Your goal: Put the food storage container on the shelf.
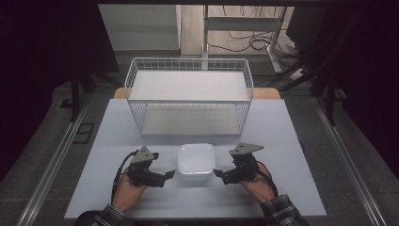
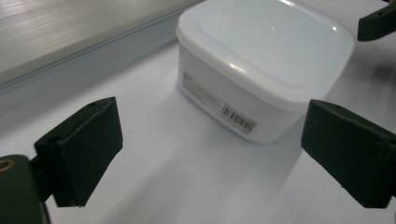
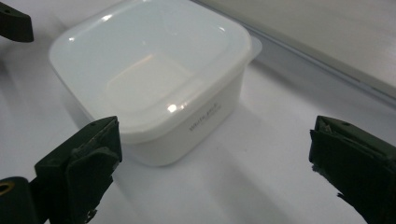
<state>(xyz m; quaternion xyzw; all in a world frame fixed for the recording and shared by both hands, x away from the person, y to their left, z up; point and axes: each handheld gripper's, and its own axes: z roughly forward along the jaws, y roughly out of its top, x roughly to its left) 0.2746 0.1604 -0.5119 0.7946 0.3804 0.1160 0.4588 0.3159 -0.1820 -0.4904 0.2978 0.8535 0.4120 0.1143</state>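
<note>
We hold the left gripper (image 1: 168,174) and right gripper (image 1: 218,173) with jaws spread wide, gripping nothing, one at each side of the white box (image 1: 196,161), which sits lidded near the table's (image 1: 282,141) front edge, before the basket (image 1: 188,94).

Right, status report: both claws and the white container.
Left claw open, right claw open, both empty. White lidded container sits on table between them, untouched. Wire basket behind it; nothing blocking.

Container (image 1: 196,161) between tools, before basket (image 1: 189,96)
</note>
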